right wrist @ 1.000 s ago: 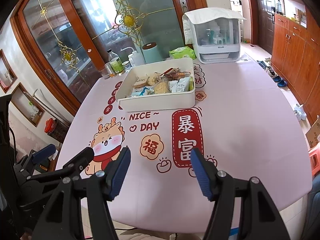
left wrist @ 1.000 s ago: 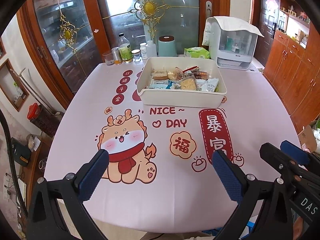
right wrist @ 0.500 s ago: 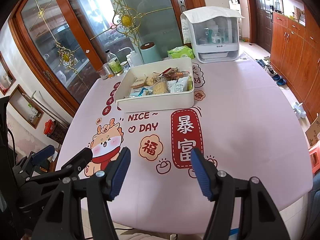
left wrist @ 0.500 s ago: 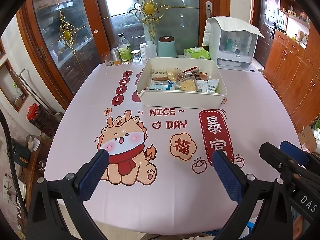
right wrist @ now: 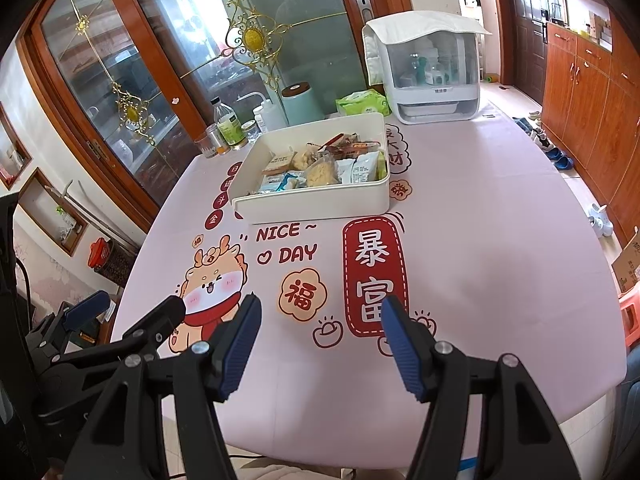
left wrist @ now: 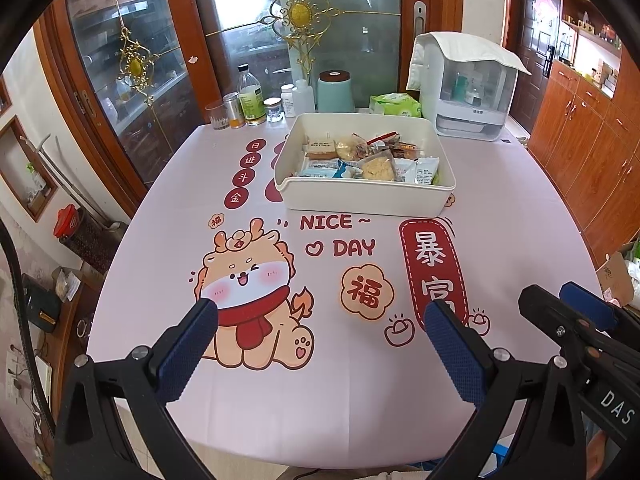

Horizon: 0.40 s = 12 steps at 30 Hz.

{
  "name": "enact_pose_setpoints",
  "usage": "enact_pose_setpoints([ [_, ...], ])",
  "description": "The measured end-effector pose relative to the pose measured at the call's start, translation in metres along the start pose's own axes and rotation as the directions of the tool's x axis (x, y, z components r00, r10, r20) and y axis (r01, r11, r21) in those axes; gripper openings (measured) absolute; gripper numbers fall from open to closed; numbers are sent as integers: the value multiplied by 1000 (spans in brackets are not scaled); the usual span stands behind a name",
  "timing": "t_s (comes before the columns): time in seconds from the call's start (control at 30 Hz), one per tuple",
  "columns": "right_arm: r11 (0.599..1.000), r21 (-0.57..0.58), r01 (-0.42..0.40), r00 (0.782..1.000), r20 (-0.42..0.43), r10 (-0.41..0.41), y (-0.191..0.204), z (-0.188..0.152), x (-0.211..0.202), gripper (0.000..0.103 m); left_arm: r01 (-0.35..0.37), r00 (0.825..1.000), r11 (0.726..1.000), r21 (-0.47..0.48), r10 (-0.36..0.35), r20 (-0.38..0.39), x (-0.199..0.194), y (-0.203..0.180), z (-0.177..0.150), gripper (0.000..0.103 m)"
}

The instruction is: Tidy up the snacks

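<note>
A cream tray (left wrist: 362, 196) (right wrist: 316, 204) filled with several wrapped snacks (left wrist: 376, 168) (right wrist: 320, 172) stands past the middle of the pink printed tablecloth (left wrist: 280, 380). Both grippers hover over the table's near edge, well short of the tray. My left gripper (left wrist: 320, 320) is open, with only cloth between its blue pads. My right gripper (right wrist: 318, 316) is open too and holds nothing. The right gripper's fingers (left wrist: 576, 320) show at the right of the left wrist view; the left gripper's fingers (right wrist: 120, 328) show at the lower left of the right wrist view.
At the table's far edge stand a glass (left wrist: 216, 116), a bottle (left wrist: 250, 96), small jars, a teal canister (left wrist: 335, 90), a green tissue pack (left wrist: 396, 105) and a white cabinet with a cloth on top (left wrist: 468, 92). Glass doors lie behind, wooden cupboards (right wrist: 588, 92) to the right.
</note>
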State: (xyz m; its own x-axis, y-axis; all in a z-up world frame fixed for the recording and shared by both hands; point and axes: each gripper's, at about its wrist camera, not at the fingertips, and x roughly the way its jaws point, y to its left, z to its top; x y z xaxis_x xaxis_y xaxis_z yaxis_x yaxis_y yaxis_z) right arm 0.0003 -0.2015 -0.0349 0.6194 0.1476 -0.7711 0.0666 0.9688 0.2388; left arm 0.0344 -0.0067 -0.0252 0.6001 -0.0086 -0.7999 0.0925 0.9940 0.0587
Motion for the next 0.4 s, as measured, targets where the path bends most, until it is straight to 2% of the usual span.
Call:
enact_pose_setpoints([
  [0.4, 1000, 2, 0, 1000, -1, 0, 0, 0, 0, 63, 2, 1000, 1000, -5, -2, -6, 1, 2, -4, 102],
])
